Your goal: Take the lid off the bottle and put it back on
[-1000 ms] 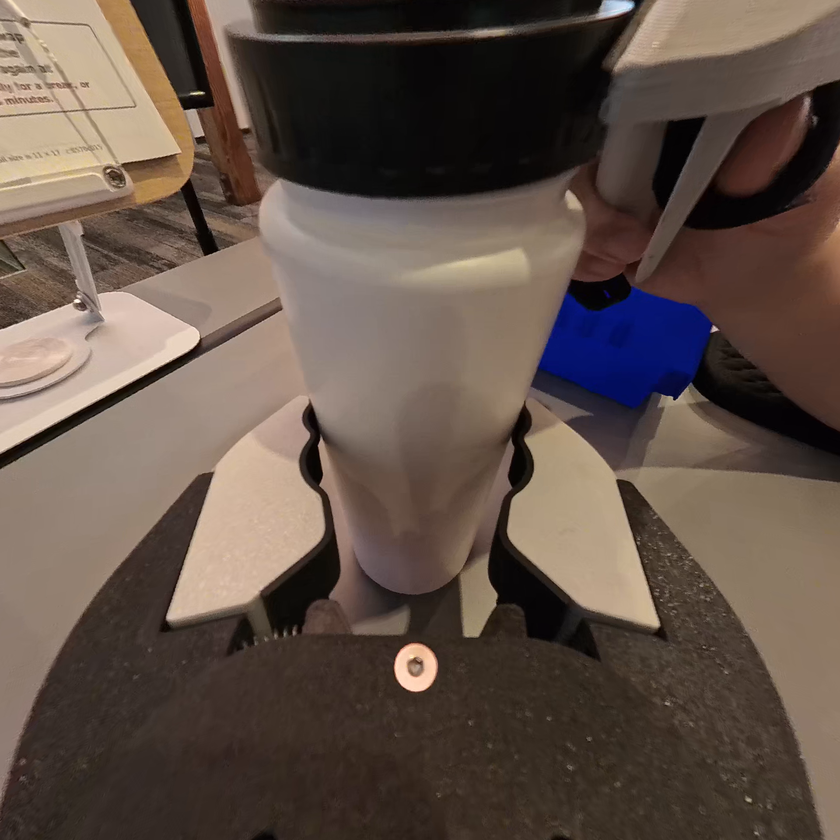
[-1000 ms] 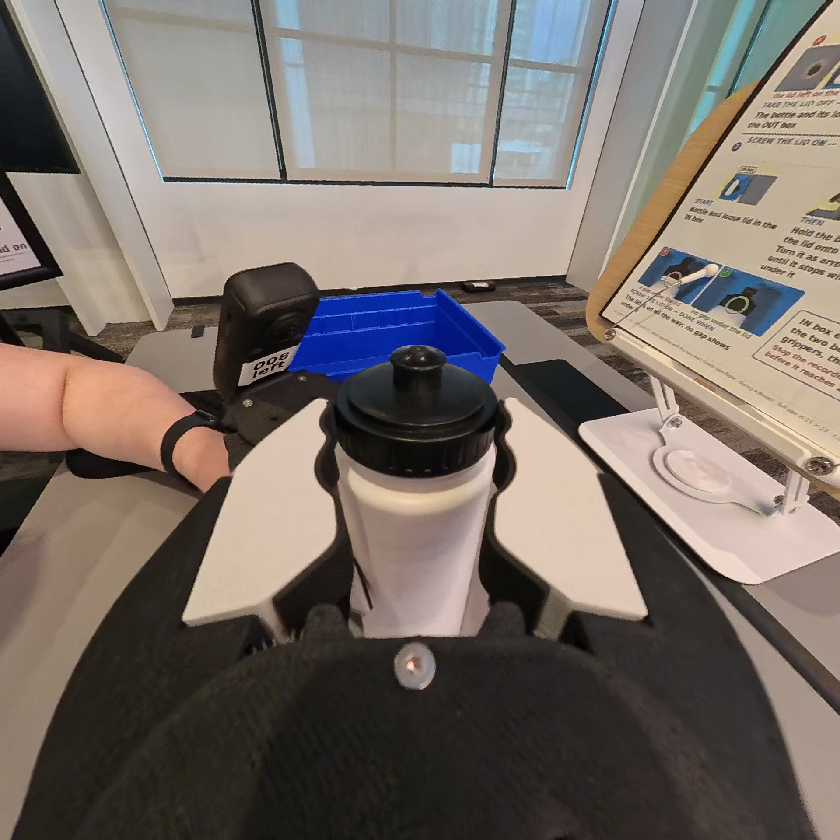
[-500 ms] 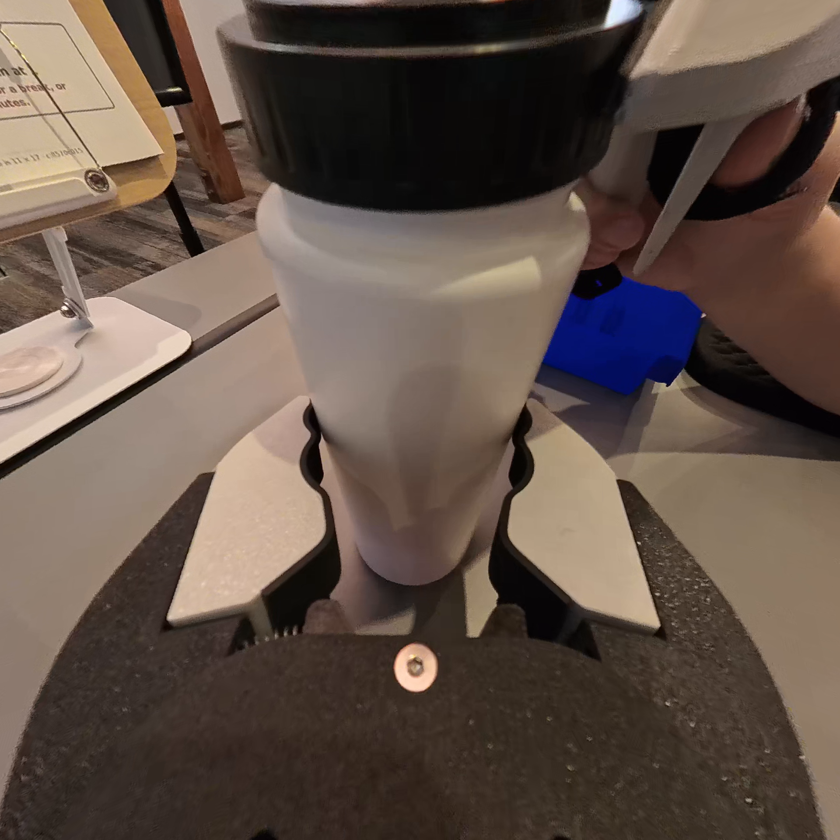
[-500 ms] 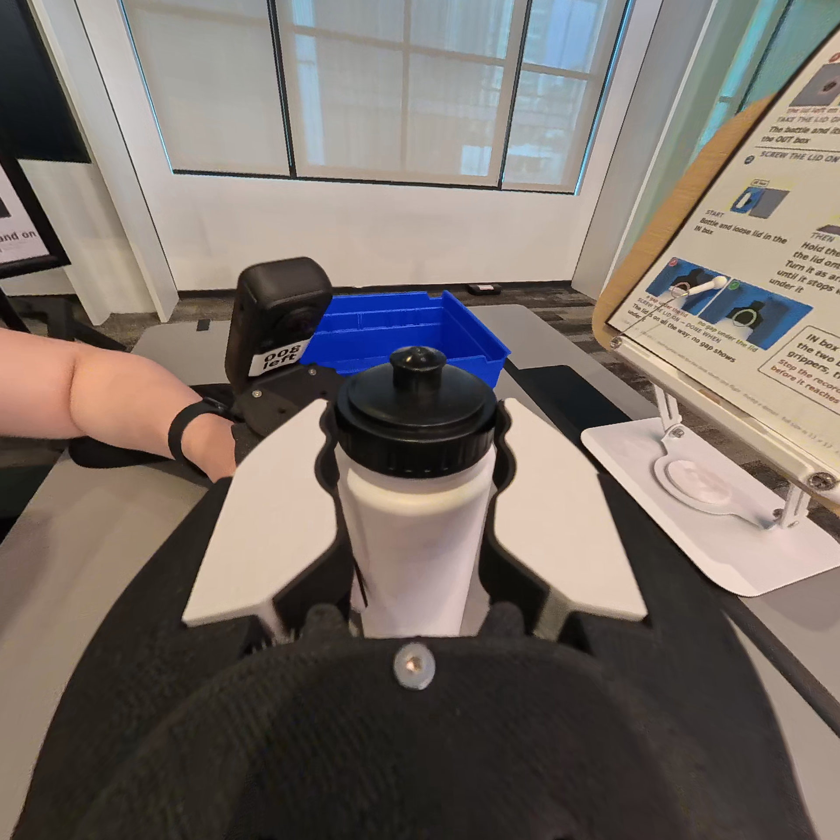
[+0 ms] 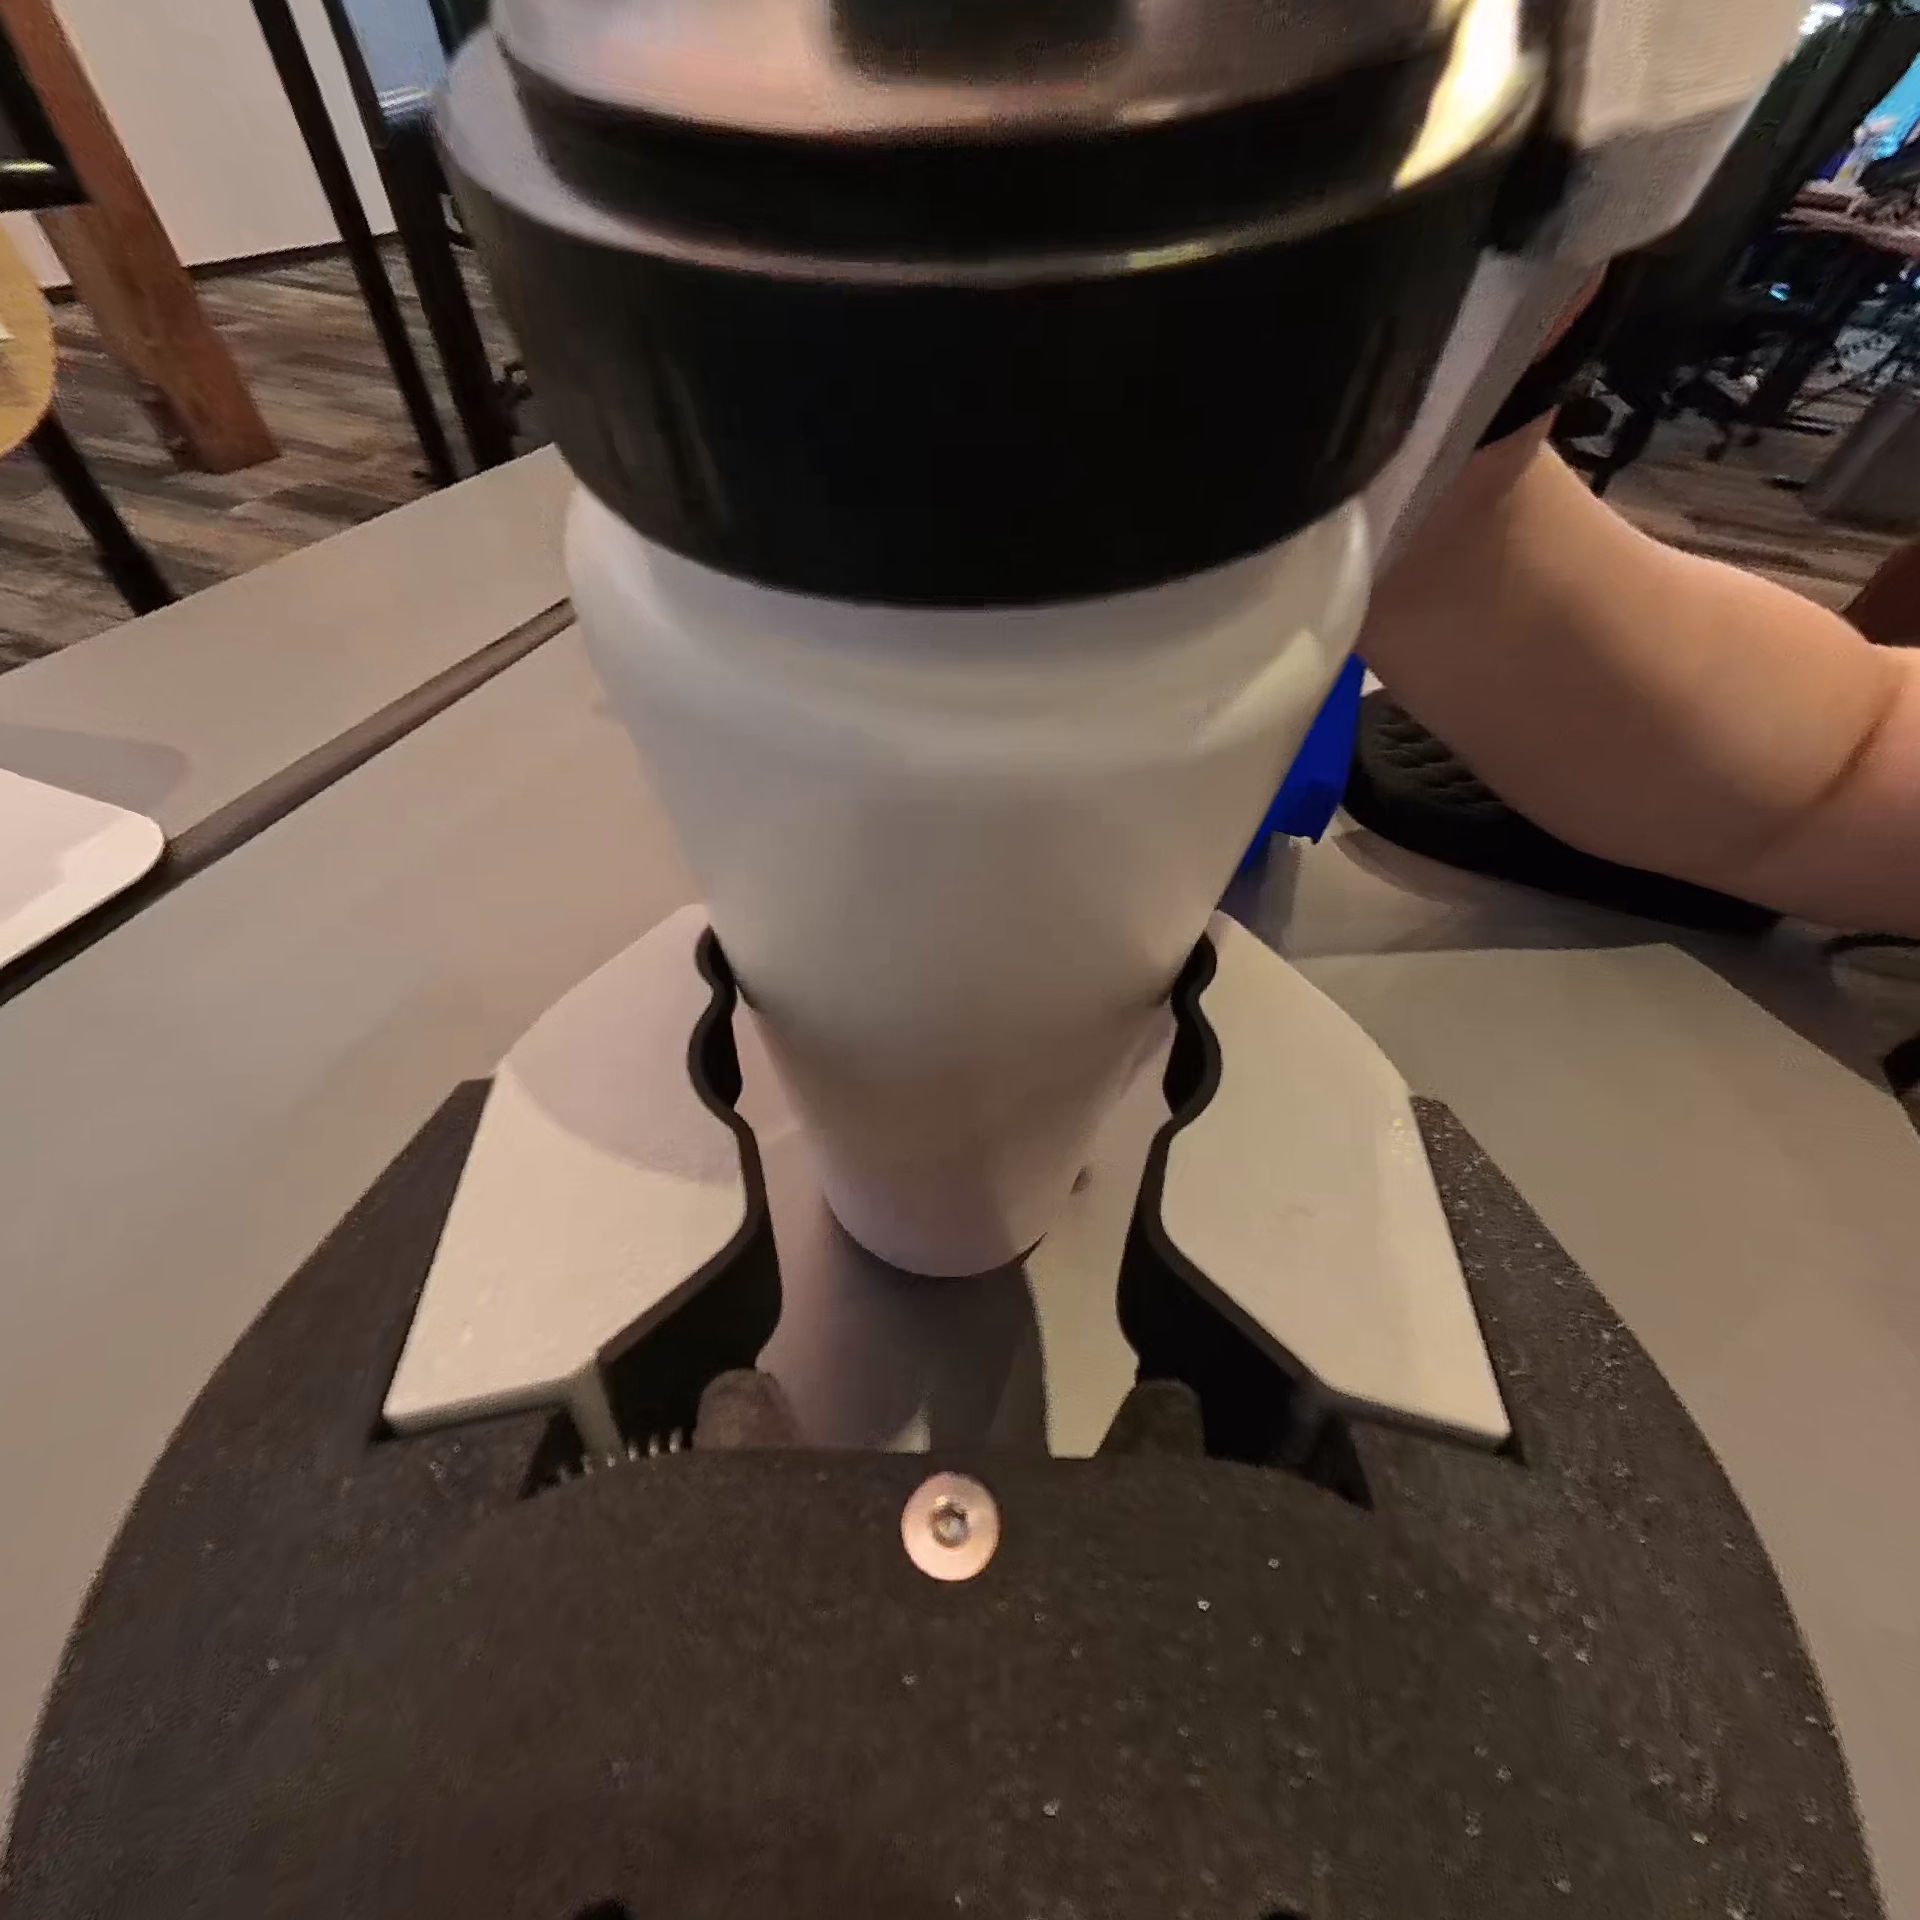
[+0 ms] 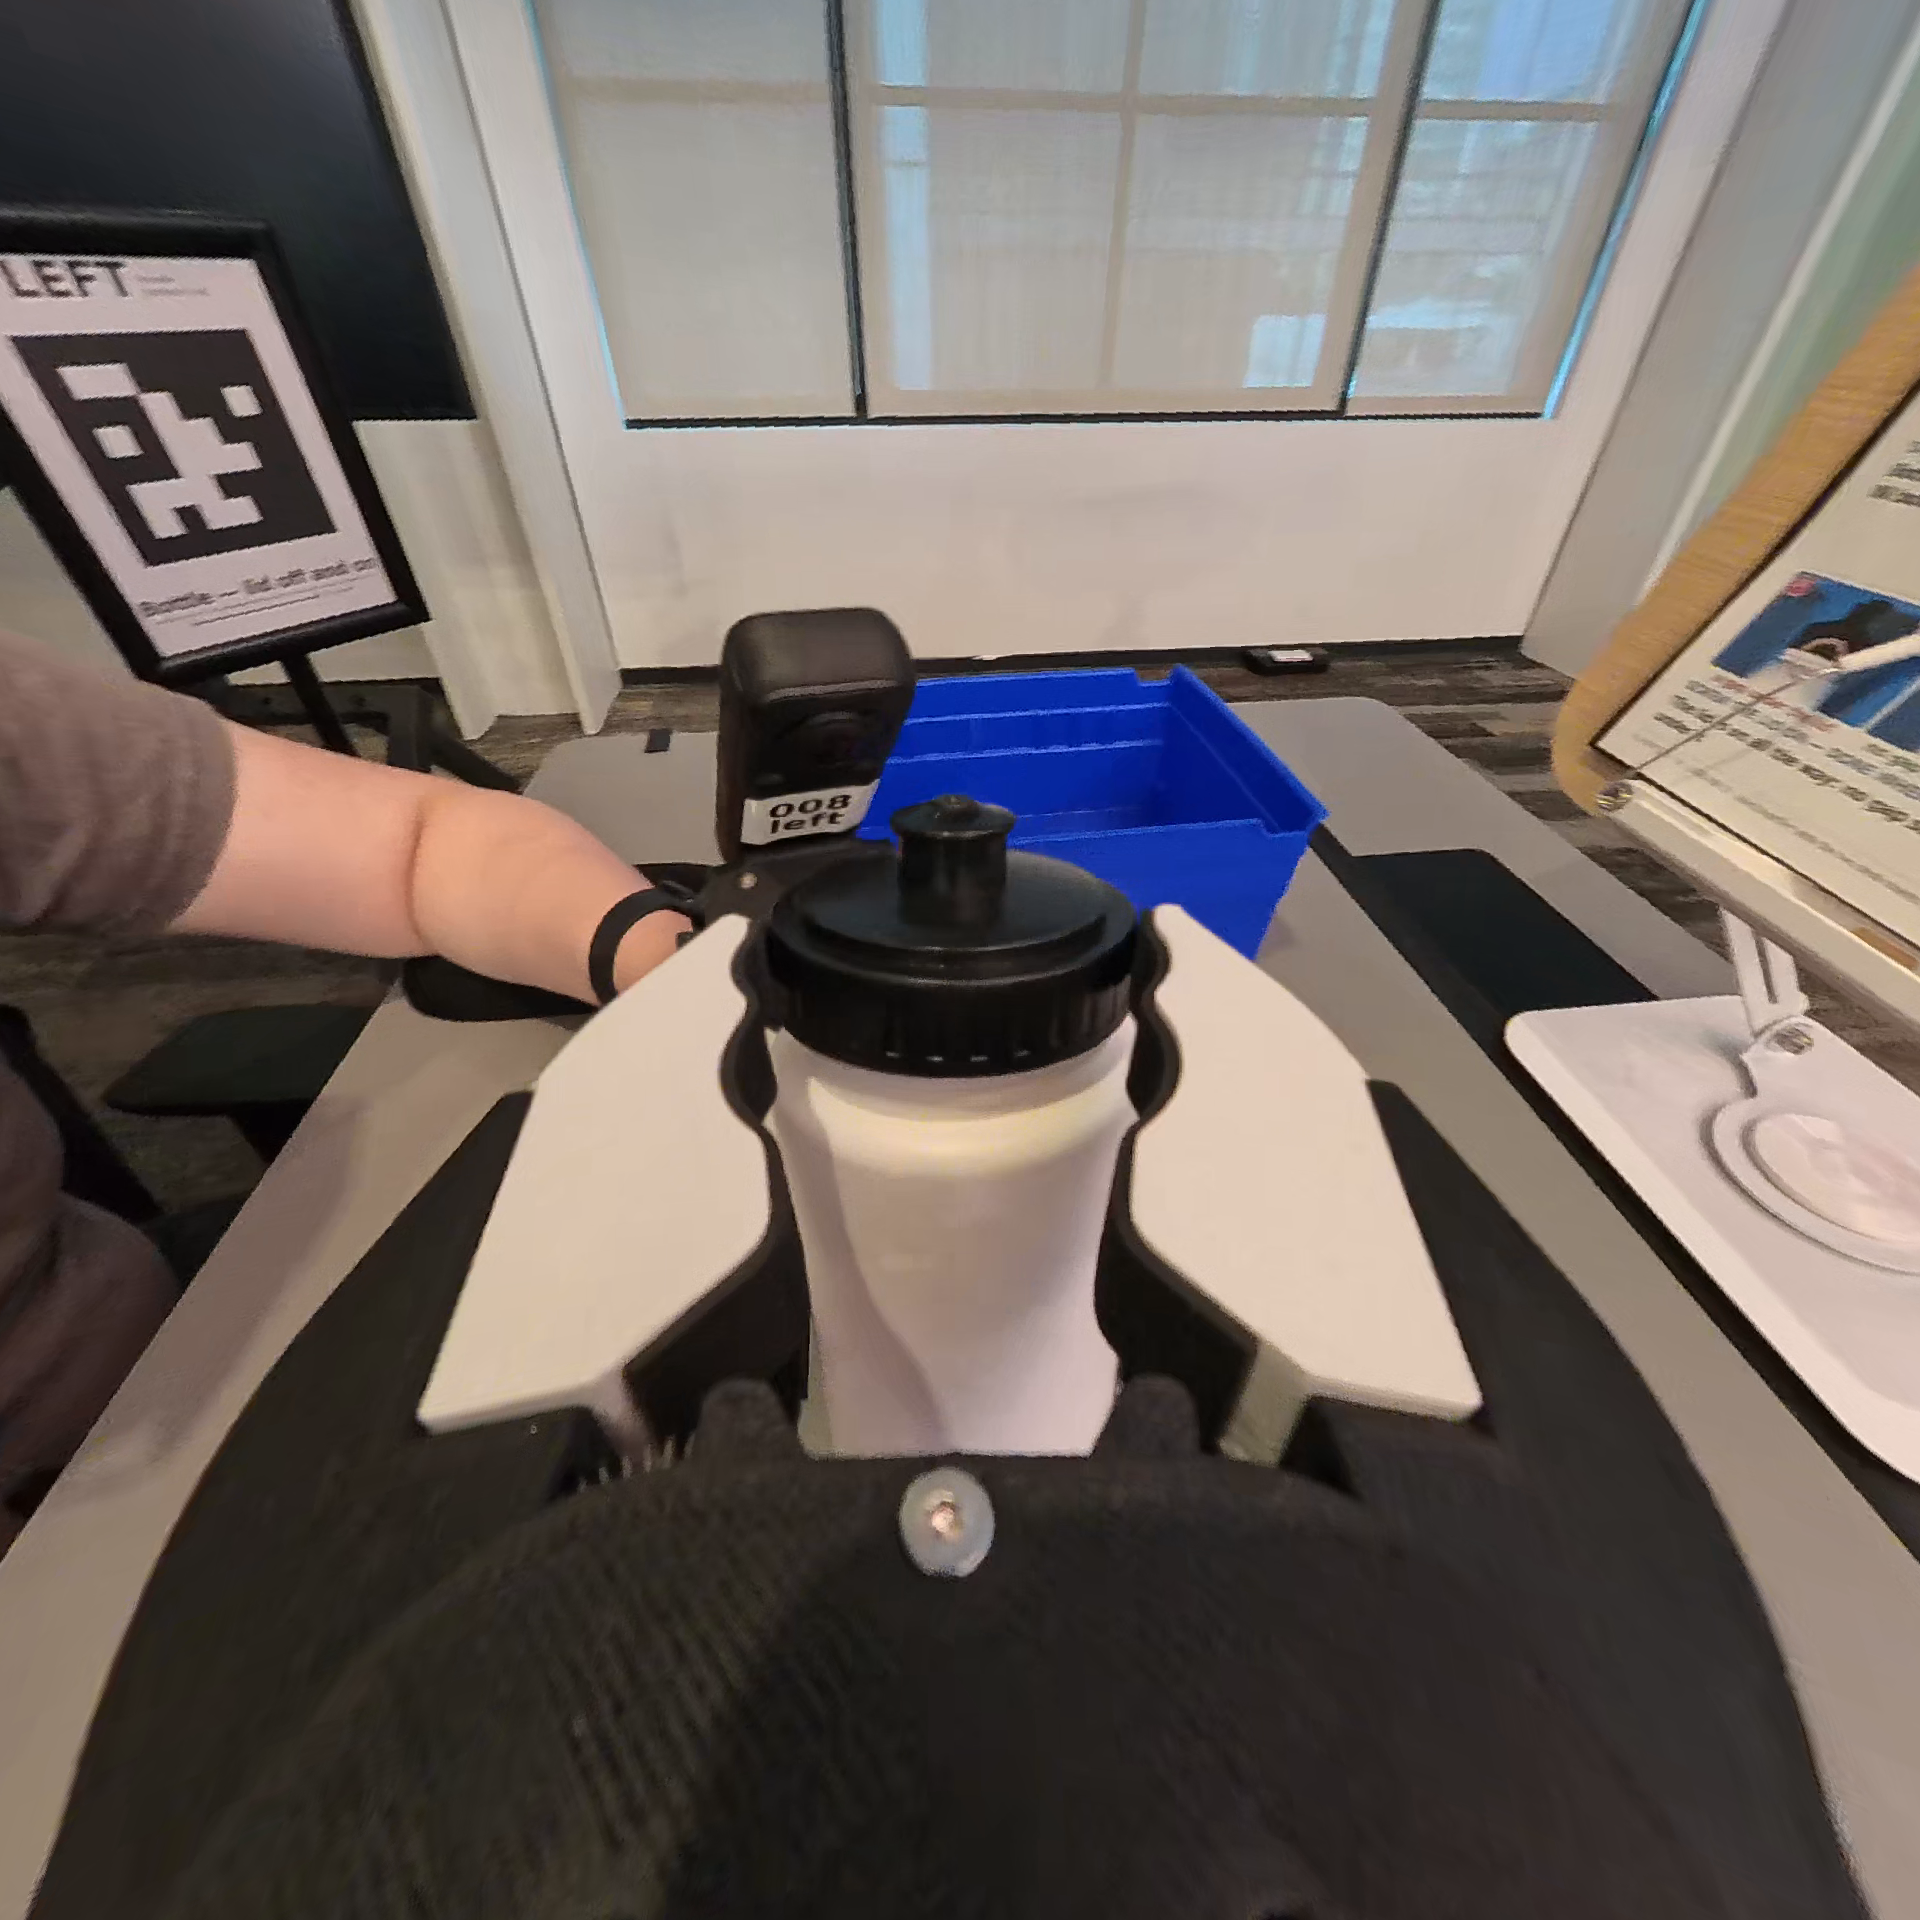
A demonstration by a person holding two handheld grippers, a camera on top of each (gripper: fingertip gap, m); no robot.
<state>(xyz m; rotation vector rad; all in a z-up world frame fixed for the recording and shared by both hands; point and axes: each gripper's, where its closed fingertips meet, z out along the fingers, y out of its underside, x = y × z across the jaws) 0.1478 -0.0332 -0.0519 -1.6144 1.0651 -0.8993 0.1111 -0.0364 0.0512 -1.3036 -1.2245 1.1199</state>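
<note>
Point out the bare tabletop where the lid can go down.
Bare grey tabletop lies left of the white bottle, up to the white stand base. The far side is crowded by the blue bin; the person's forearm blocks the right.

Blue bin [image 6: 1101, 821] stands just behind bottle [image 6: 956, 1226]; white stand base [image 6: 1704, 1174] blocks right side. Grey table [image 5: 312, 935] open beside bottle on left.
</note>
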